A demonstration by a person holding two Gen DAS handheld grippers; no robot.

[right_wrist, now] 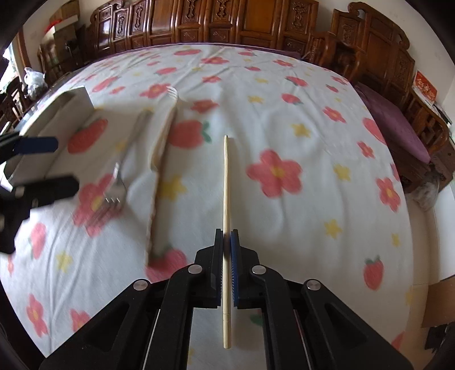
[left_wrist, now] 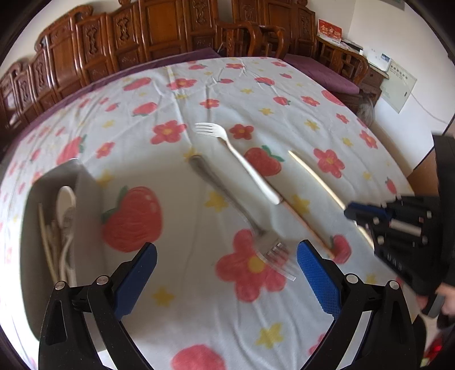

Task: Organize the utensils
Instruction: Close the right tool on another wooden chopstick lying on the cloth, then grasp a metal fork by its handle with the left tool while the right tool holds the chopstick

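My right gripper (right_wrist: 226, 236) is shut on a pale wooden chopstick (right_wrist: 226, 182), which sticks out ahead of its fingers above the floral cloth. In the left wrist view the same chopstick (left_wrist: 315, 179) runs into the right gripper (left_wrist: 352, 213). My left gripper (left_wrist: 227, 247) is open and holds nothing, just above the tines of a metal fork (left_wrist: 227, 202). A white plastic fork (left_wrist: 241, 159) lies beside it, and a second chopstick (left_wrist: 307, 224) lies past its handle. A grey box (left_wrist: 42, 199) at the left holds a white spoon (left_wrist: 66, 199) and chopsticks.
The table is covered by a white cloth with red flowers and strawberries (right_wrist: 284, 113). Carved wooden chairs (right_wrist: 227, 25) line the far side, and a purple cushion (right_wrist: 398, 128) sits at the right. A person's hand (left_wrist: 446, 298) shows at the right edge.
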